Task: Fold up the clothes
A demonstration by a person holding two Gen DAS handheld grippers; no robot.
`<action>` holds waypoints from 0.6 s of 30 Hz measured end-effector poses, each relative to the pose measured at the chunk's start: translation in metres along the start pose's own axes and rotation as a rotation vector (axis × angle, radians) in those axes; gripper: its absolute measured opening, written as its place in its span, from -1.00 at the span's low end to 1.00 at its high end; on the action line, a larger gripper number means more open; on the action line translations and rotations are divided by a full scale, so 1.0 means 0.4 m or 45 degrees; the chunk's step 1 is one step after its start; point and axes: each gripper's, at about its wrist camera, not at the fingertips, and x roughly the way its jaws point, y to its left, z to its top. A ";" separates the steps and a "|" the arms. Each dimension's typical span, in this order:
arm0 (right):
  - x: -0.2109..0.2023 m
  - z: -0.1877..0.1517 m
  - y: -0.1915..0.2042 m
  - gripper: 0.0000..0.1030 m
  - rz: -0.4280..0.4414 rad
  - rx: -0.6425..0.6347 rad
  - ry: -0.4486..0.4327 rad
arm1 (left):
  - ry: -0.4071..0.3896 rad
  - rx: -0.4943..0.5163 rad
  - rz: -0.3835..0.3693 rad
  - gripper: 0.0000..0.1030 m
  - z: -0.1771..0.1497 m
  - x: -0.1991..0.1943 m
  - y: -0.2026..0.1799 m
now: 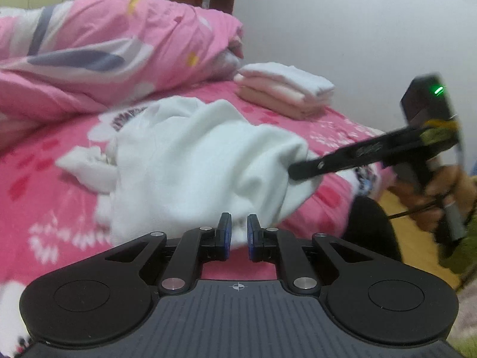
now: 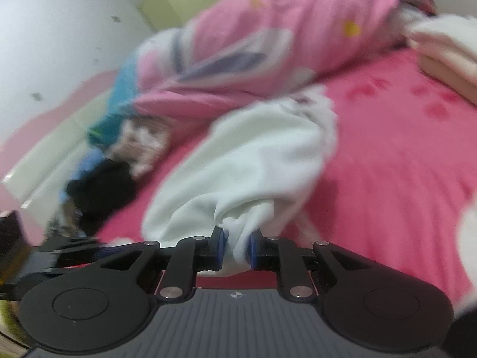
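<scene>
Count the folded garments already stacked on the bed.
2, as far as shows: a white one on top and a peach one beneath it, stacked by the pink duvet. More layers may be hidden within.

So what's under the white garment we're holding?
Under the white garment lies the pink bedsheet, showing all around its edges. Whatever sits directly beneath the bunched cloth is covered.
</scene>
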 end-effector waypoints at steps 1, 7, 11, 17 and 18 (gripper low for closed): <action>0.002 -0.016 -0.015 -0.67 -0.046 0.016 0.013 | -0.003 -0.010 -0.008 -0.74 -0.004 -0.005 0.001; 0.012 -0.054 -0.077 -0.41 -0.227 0.126 0.154 | -0.025 -0.105 0.117 -0.01 0.015 0.003 0.049; -0.074 -0.026 -0.062 -0.05 -0.274 0.086 0.016 | -0.047 -0.177 0.184 0.35 0.024 0.041 0.094; -0.094 0.051 -0.025 -0.03 -0.242 -0.016 -0.125 | -0.001 -0.193 0.262 0.25 0.027 0.158 0.137; -0.080 0.067 -0.013 -0.01 -0.218 -0.041 -0.134 | 0.003 -0.196 0.260 0.02 0.023 0.169 0.137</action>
